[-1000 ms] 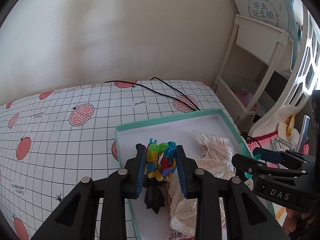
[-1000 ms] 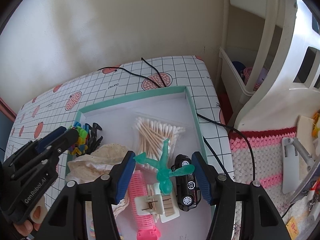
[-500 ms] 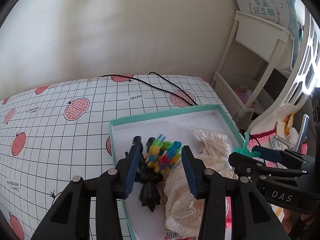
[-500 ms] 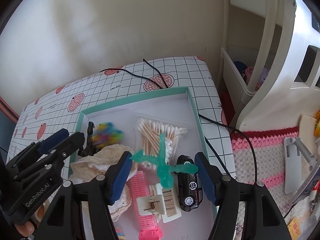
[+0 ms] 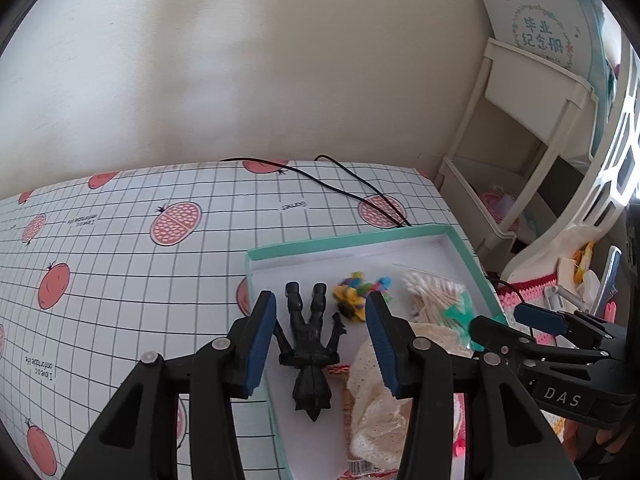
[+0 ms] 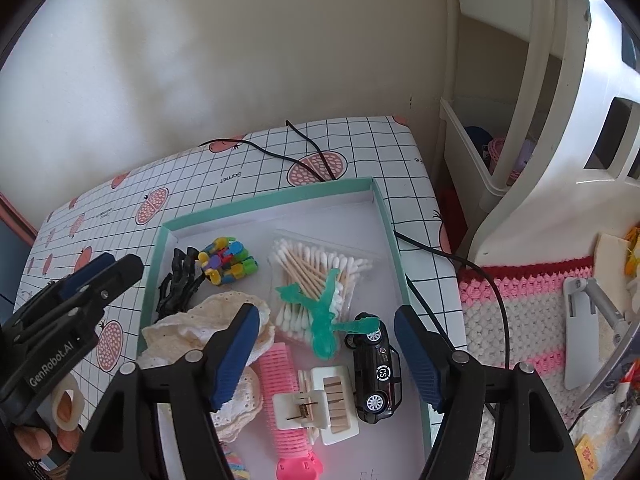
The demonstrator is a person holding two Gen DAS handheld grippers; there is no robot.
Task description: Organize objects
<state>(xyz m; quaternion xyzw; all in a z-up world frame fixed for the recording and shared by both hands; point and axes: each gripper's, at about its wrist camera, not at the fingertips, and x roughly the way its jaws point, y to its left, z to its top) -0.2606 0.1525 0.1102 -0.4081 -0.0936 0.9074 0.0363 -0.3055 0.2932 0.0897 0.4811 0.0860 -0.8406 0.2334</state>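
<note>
Letting go: the left gripper (image 5: 320, 332) has spread its jaws wide and holds nothing now; a second ago they were clamped on the multicoloured toy (image 6: 228, 260).
Toy now: lying on the floor of the teal box (image 6: 272, 196), just ahead of the left gripper's right finger and beside the black figure (image 5: 310, 340) (a little blurred in the left view, sharp in the right one).
Black figure: flat on the box floor between the left gripper's open fingers, touched by neither as far as I can tell.
Right gripper (image 6: 324, 344): jaws wide apart and empty, hovering over the green figure (image 6: 324, 320), which has dropped out of them onto the cotton swabs (image 6: 316, 268), with the black toy car (image 6: 376, 372) just inside its right finger.
Also below it: a pink hair roller (image 6: 286, 400) and a white clip (image 6: 316, 404), near the left finger.
Meaning for the task: both items look delivered into the box, so each hand seems free to fetch the next stray thing.
</note>
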